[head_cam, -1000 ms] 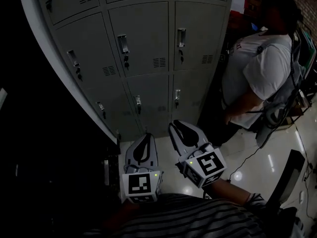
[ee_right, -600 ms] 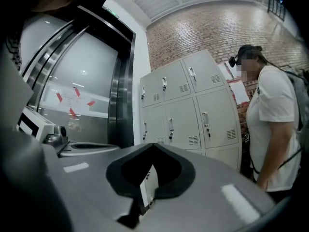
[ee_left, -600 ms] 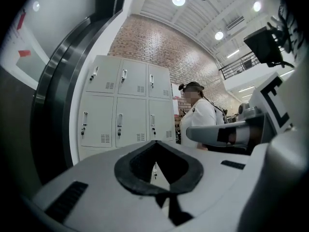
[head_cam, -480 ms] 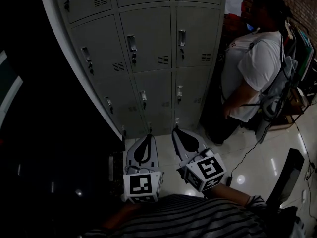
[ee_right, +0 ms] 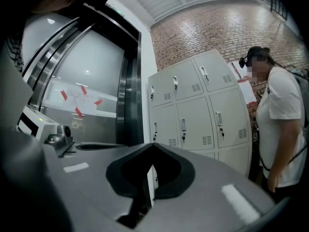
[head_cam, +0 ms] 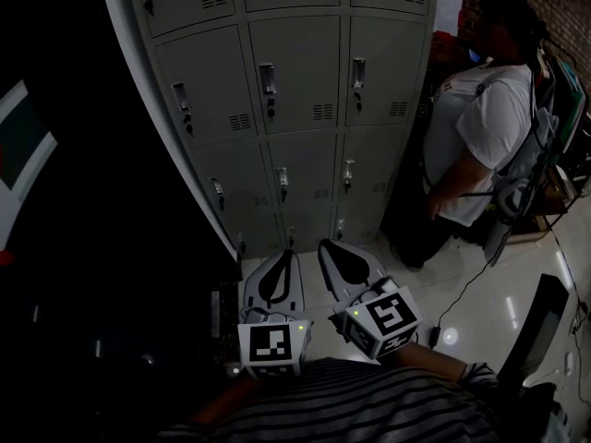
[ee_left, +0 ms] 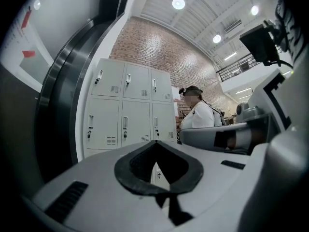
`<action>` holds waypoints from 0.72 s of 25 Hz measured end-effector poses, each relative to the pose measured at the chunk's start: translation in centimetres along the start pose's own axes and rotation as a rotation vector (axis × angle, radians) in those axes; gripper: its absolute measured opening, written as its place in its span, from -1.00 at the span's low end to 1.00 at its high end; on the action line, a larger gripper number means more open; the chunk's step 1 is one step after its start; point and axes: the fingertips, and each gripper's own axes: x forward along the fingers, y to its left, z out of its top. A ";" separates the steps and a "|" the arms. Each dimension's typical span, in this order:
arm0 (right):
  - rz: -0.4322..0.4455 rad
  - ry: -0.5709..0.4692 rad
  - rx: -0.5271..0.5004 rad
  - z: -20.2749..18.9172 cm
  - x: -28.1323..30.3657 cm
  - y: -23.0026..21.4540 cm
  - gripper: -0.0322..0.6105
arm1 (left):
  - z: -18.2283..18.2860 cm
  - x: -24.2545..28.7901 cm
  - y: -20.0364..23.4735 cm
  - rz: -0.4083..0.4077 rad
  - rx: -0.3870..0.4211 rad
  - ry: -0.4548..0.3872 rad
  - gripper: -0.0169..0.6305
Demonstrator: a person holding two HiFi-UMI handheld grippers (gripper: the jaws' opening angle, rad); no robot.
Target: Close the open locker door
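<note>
Bank of pale grey metal lockers (head_cam: 305,53), far centre, three columns of doors in the head view, standing on glossy pale floor (head_cam: 480,289); each door fitted with a small upright metal handle (head_cam: 268,78) and a slotted vent grille (head_cam: 322,112); all doors seen from the head view apparently flush with their neighbours; open locker door not identifiable in any view; left gripper (head_cam: 288,253), pale grey body with black-lined jaws, held low and near, aimed far toward the bottom row of lockers, clear of them; jaws met tip to tip with nothing between, the leaf-shaped gap behind the tips showing only a lower door beyond; left marker cube (head_cam: 273,344), black-and-white squares, at its near end; right gripper (head_cam: 325,245), same make, just beside and right of the left gripper, angled slightly leftward, likewise clear of the lockers; jaws together at the tips, empty; right marker cube (head_cam: 388,315) at its near end; person in white short-sleeved shirt (head_cam: 480,127), standing right of the lockers, side-on, dark straps across the back; red brick wall (ee_right: 217,28), far, rising behind and above the lockers; dark-framed glass panel (ee_right: 82,91), left of the lockers, bearing small red tape pieces (ee_right: 63,94); black cable (head_cam: 459,300), trailing over the floor near the person's feet; dark striped garment (head_cam: 369,404), along the near edge of the head view.
</note>
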 end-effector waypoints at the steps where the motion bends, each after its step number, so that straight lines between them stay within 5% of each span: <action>1: 0.000 -0.001 -0.006 0.1 0.3 0.3 -0.90 | 0.1 -0.1 0.3 -0.001 0.000 -0.002 -0.93; 18: -0.032 0.016 -0.015 -0.6 1.8 0.7 -0.90 | -0.6 0.4 2.1 -0.026 -0.003 0.004 -0.93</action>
